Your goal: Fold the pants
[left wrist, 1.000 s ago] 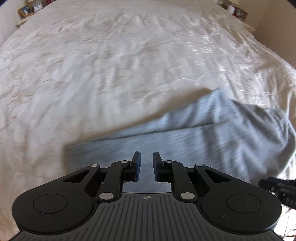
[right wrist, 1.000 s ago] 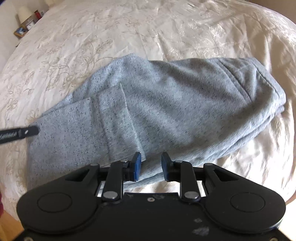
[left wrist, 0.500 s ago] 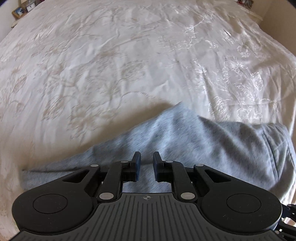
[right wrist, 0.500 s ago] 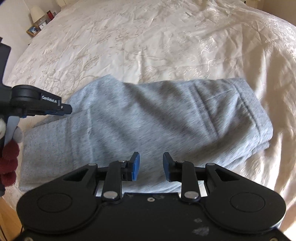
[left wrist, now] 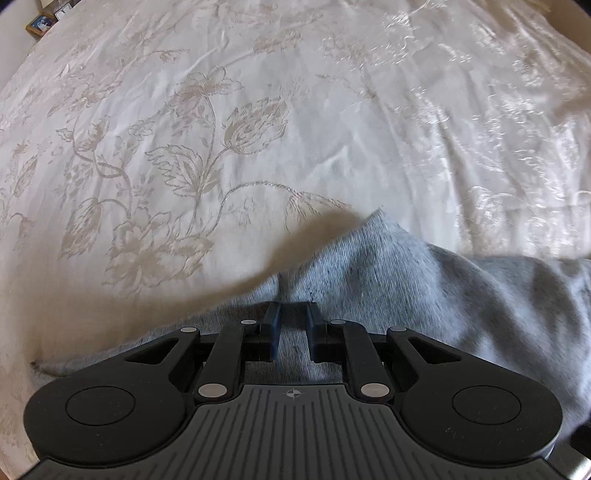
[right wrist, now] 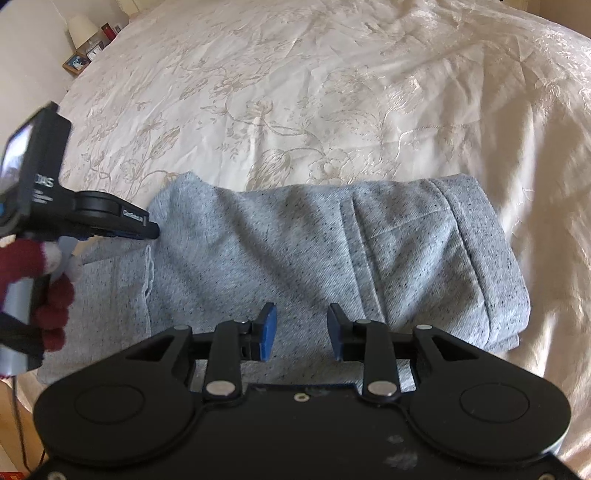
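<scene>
Grey pants lie folded into a wide bundle on the cream bedspread, with the waistband end to the right. My right gripper hovers over their near edge; its jaws are opening and nothing is between them. My left gripper points down at the pants near a raised corner of the fold. Only a narrow gap separates its jaws, with no cloth in it. In the right wrist view the left gripper shows side-on, its tip at the pants' upper left edge.
A hand in a dark red glove holds the left gripper at the bed's left edge. A bedside table with a lamp and a photo frame stands beyond the far corner. Flowered bedspread stretches behind the pants.
Both grippers have drawn nearer to the pants. The left one came in from the left edge to the fold's upper left corner. The right gripper's jaws have widened.
</scene>
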`<state>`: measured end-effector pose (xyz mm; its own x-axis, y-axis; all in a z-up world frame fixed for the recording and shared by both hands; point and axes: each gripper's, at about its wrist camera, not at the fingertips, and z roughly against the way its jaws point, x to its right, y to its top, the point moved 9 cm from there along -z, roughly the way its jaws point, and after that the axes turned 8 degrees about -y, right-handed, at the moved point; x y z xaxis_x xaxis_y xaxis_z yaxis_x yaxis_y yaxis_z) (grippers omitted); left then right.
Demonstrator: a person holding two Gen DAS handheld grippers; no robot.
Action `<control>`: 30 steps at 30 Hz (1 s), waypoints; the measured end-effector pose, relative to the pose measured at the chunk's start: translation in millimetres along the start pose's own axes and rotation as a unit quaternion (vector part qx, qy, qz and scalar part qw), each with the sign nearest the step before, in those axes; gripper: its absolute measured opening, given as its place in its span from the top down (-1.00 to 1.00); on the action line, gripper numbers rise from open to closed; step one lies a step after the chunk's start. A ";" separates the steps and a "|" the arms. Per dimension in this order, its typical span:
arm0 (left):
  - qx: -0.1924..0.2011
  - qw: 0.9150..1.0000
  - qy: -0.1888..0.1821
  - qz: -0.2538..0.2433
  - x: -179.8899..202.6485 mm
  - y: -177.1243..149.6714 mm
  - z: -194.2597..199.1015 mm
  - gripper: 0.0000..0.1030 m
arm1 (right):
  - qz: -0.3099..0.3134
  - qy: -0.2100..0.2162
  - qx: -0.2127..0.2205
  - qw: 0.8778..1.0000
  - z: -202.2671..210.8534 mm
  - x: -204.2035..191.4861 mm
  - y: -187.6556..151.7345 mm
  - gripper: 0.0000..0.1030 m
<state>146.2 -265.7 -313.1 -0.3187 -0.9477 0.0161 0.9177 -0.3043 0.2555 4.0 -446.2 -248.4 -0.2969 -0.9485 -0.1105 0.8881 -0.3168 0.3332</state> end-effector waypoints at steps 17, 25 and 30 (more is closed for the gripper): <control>0.012 0.998 0.041 -0.048 10.1 36.9 -4.8 0.70 | -0.099 -0.072 0.037 0.992 29.9 100.1 -12.8 -0.08; 0.069 0.986 -0.013 -0.154 76.4 3.5 54.2 0.64 | -0.124 -0.094 0.014 0.988 -3.2 101.7 -20.1 0.18; 0.044 0.971 -0.096 -0.213 122.8 -52.8 66.6 0.64 | -0.206 -0.071 -0.002 0.976 0.0 112.1 -36.1 0.13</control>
<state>42.9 -359.6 -260.2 -0.7109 -0.7000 0.0685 0.6721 -0.6474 0.3593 -61.3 -541.2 -272.9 -0.6751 -0.7304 -0.1033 0.6839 -0.6723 0.2835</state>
